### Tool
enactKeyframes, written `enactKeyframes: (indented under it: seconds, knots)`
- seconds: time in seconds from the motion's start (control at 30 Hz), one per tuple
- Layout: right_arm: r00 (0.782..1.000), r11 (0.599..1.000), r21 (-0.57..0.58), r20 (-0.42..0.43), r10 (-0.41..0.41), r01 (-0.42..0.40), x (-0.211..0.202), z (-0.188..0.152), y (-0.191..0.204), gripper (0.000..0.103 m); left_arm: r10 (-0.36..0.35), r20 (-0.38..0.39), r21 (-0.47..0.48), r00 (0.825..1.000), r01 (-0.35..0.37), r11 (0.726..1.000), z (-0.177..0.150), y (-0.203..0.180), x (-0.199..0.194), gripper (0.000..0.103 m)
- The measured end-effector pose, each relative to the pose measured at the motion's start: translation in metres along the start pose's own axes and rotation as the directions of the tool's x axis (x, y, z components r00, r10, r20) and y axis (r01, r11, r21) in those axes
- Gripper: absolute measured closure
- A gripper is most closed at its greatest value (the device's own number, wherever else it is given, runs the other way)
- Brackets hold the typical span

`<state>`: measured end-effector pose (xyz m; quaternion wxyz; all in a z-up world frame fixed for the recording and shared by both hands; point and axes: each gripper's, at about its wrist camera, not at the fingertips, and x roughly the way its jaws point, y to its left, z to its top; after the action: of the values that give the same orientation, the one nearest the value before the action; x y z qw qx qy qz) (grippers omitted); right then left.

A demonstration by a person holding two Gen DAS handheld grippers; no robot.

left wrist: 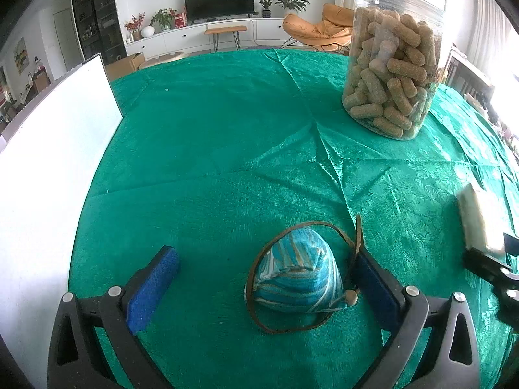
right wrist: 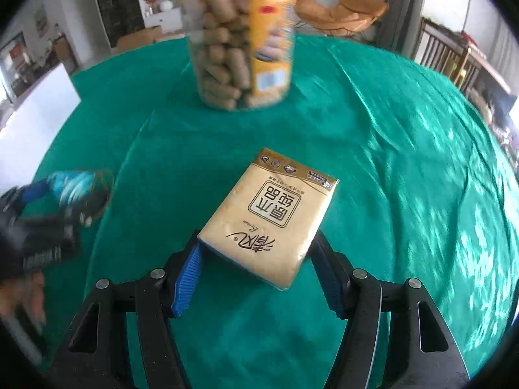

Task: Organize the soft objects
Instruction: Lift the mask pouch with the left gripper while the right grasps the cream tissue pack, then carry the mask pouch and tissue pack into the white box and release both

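A blue striped fabric pouch (left wrist: 296, 280) with a brown cord lies on the green tablecloth (left wrist: 211, 149). My left gripper (left wrist: 262, 278) is open, its blue pads on either side of the pouch, the right pad close to it. My right gripper (right wrist: 256, 259) is shut on a tan tissue pack (right wrist: 272, 214) and holds it just above the cloth. The tissue pack also shows at the right edge of the left wrist view (left wrist: 480, 220). The pouch and left gripper appear blurred at the left of the right wrist view (right wrist: 71, 184).
A tall clear jar of tan cylindrical snacks (left wrist: 392, 74) stands at the back right of the table; it is straight ahead in the right wrist view (right wrist: 240, 39). A white board (left wrist: 52, 149) stands along the table's left edge.
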<state>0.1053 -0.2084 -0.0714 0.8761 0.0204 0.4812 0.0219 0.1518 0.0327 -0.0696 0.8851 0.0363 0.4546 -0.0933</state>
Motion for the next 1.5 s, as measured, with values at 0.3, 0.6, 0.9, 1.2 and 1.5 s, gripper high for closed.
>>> enactKeyframes:
  seconds: [0.3,0.6,0.9,1.2,1.5]
  knots:
    - [0.982,0.987,0.138,-0.157,0.102,-0.08,0.004,0.023,-0.027,0.024,-0.057,-0.076,0.029,0.995,0.06,0.998,-0.001,0.006,-0.006,0.0]
    - [0.985,0.967,0.253,-0.162,0.066,-0.024,-0.007,0.014,-0.042,0.045,-0.15,-0.001,-0.017,0.989,0.15,0.989,0.006,0.009,-0.012,0.059]
    - [0.982,0.971,0.183,-0.078,0.171,-0.154,-0.075,0.015,-0.014,0.045,-0.284,0.126,-0.175,0.95,0.303,0.937,-0.012,0.039,-0.092,0.059]
    - [0.84,0.819,-0.188,-0.087,0.536,-0.542,-0.169,0.042,0.218,0.045,0.002,0.194,-0.246,0.981,0.047,0.968,-0.051,0.195,-0.235,0.059]
    - [0.739,0.7,-0.245,-0.304,0.602,-0.671,-0.154,-0.008,0.346,0.031,0.342,-0.001,-0.383,0.94,-0.316,0.868,-0.119,0.296,-0.243,0.025]
